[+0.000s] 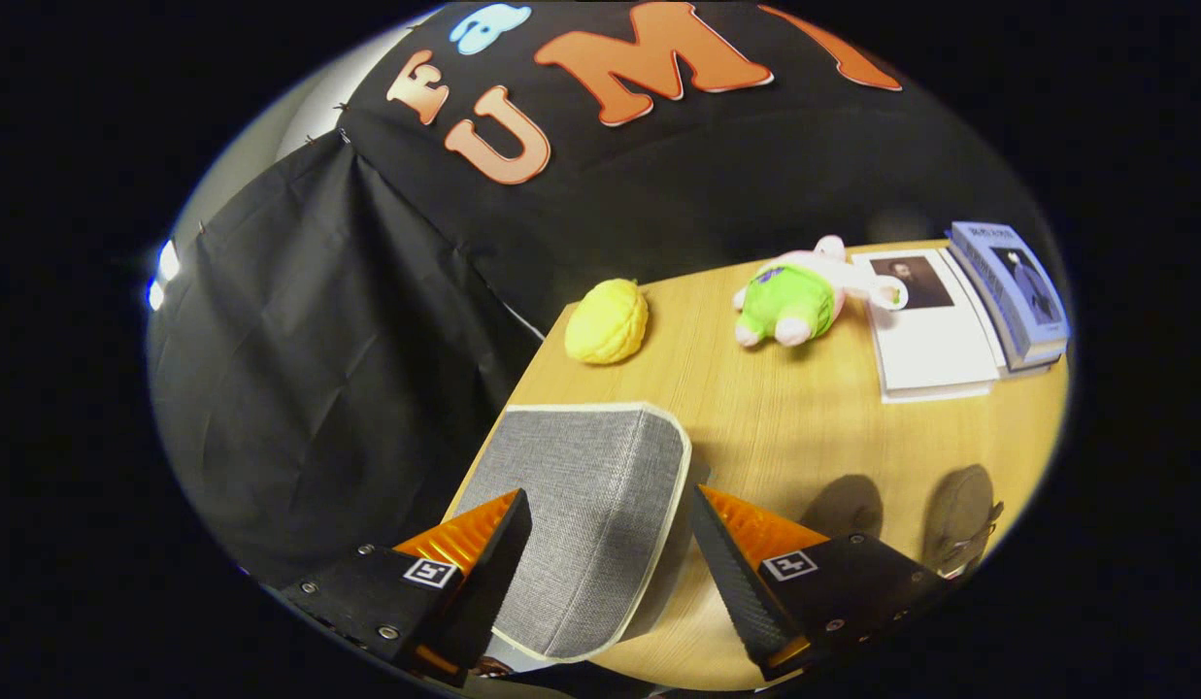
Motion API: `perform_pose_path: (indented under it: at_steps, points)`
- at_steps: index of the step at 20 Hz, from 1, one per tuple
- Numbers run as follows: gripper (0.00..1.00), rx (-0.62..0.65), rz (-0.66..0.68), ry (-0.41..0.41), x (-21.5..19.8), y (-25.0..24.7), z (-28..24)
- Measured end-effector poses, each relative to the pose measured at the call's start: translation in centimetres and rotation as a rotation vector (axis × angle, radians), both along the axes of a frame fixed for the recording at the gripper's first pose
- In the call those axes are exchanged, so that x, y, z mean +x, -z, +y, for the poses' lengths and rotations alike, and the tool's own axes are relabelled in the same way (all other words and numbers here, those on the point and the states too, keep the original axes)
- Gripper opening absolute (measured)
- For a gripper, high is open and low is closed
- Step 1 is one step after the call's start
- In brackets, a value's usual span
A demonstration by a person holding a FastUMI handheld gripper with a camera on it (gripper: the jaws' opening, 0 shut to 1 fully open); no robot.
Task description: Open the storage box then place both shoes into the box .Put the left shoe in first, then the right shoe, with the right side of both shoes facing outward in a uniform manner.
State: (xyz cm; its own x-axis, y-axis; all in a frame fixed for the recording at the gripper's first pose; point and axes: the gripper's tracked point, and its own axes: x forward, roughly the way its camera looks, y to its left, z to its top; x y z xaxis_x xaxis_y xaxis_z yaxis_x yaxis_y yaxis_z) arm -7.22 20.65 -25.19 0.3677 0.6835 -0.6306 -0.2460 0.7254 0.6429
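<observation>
The claw (610, 553) is spread wide, its fingers on both sides of the grey fabric storage box (585, 515) standing on the wooden tabletop (804, 437), lid closed.

A light wooden table (804, 427) stands against black cloth walls (318, 340) — a bright lamp (163, 272) glares beside them.

The box (581, 515) is a grey woven-fabric storage box with pale cream piping along its edges. Its lid is down, closed, and the flat top faces up. It sits at the near corner of the wooden table, by the edge. One shoe (961, 519) lies on the tabletop well off to the box's right, dark grey-brown and only partly in sight.
</observation>
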Motion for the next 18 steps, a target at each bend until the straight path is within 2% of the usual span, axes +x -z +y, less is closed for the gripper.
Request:
perform_pose_path:
  at_steps: [9, 15, 17, 18]
  points:
    - [0.98, 0.101, 0.184, -0.059, -2.7, 5.4, 2.8]
    - [0.98, 0.275, 0.37, -0.011, -3.8, 6.3, 4.6]
    - [0.94, 0.289, 0.376, 0.002, -3.9, 6.0, 4.3]
    - [0.85, 0.278, 0.361, 0.008, -3.6, 6.0, 4.1]
